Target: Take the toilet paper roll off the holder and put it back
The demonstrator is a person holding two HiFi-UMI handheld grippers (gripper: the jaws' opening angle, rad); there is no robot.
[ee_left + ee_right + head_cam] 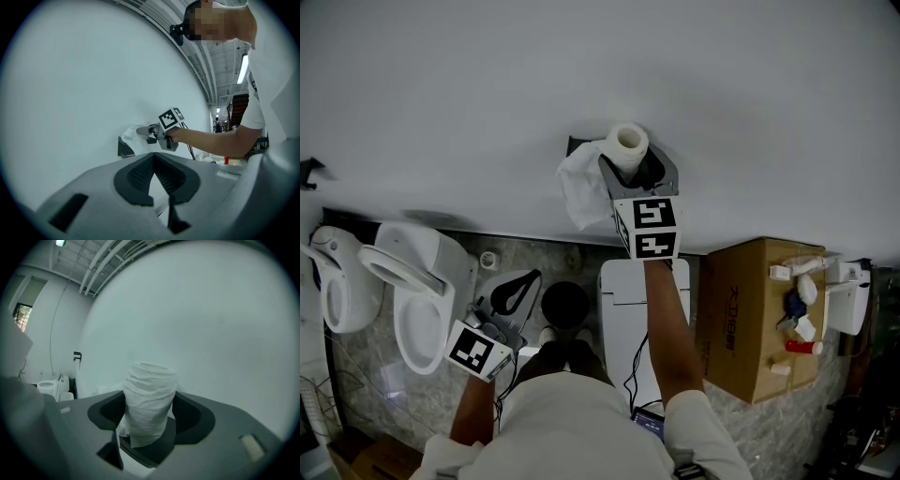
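Jaws of right hand-held gripper [150,401] apart, flanking toilet paper roll [149,390] upright on holder [145,453]; bare wall [211,324] close beyond. Jaws of left hand-held gripper [153,154] together, empty.

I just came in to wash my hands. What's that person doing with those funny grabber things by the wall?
A person holds a gripper in each hand. The right gripper has its fingers wide apart on either side of the toilet paper roll, which stands on end at the wall holder. A loose sheet hangs beside it. The left gripper is held low near the toilet, shut and empty.
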